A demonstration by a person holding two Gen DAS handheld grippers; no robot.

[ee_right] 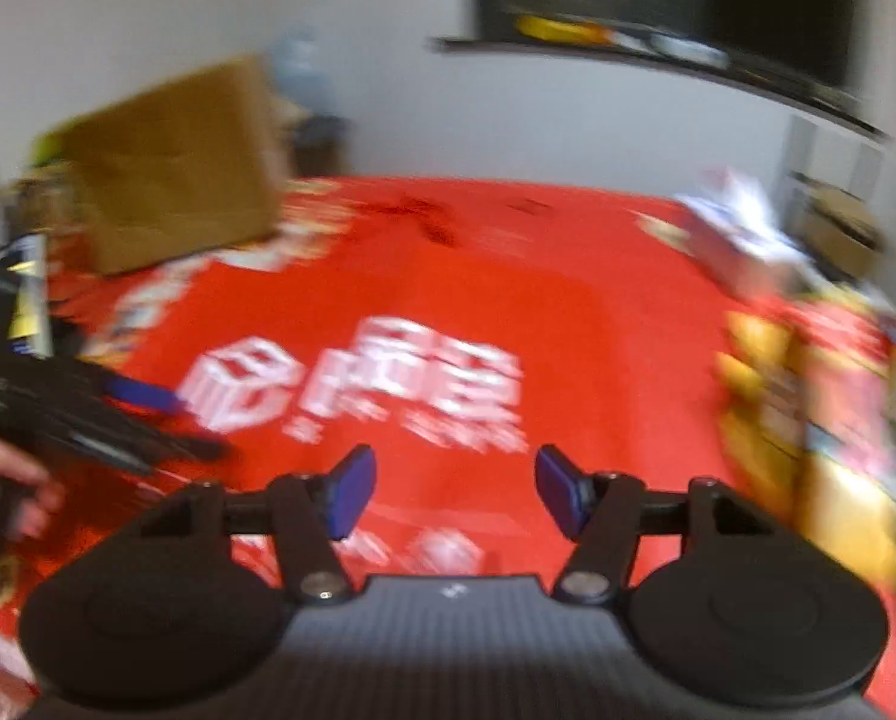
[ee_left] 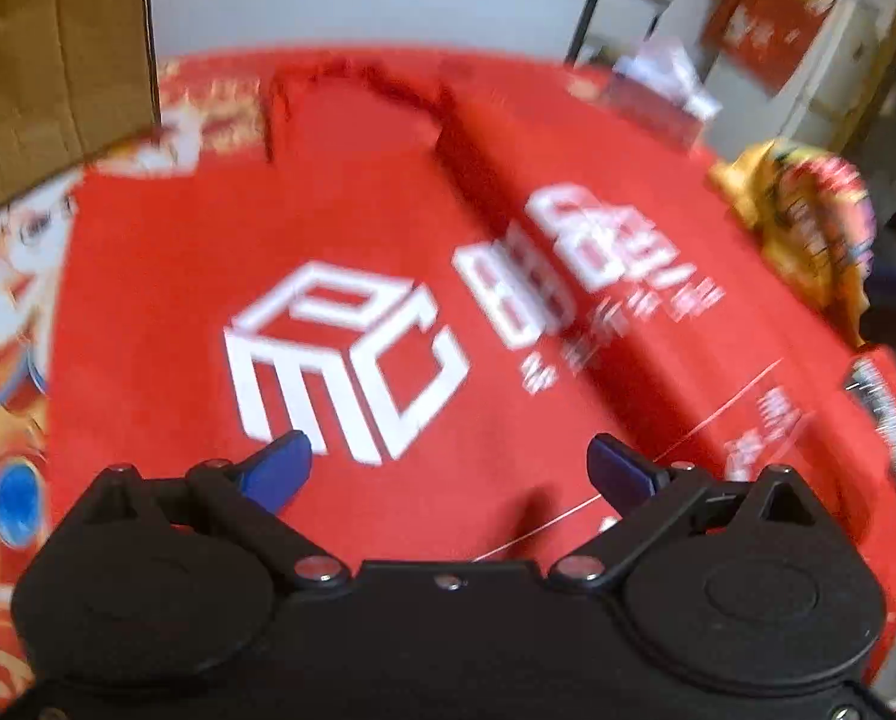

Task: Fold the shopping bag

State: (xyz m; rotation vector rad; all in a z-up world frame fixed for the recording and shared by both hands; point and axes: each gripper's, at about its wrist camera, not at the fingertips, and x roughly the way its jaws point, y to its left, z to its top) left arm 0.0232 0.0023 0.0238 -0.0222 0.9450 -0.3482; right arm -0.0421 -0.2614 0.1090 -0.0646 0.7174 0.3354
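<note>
The red shopping bag [ee_left: 358, 240] lies flat on the table, its white cube logo [ee_left: 346, 360] facing up and its handle [ee_left: 352, 78] at the far end. A fold ridge runs diagonally across the bag to the right of the logo. My left gripper [ee_left: 448, 444] hovers over the near part of the bag, wide open, with nothing between its blue pads. In the right wrist view, my right gripper [ee_right: 454, 459] stands open above the bag [ee_right: 568, 312] and holds nothing. One blue finger [ee_right: 142, 393] of the left gripper shows at the left of that view. Both views are blurred.
A brown cardboard box [ee_left: 46, 60] [ee_right: 178, 168] stands at the far left. A yellow snack bag [ee_left: 802, 222] [ee_right: 808, 420] lies at the right edge, with a white and blue packet [ee_left: 664, 84] [ee_right: 736, 228] behind it. A person's hand [ee_right: 16, 474] shows at the left.
</note>
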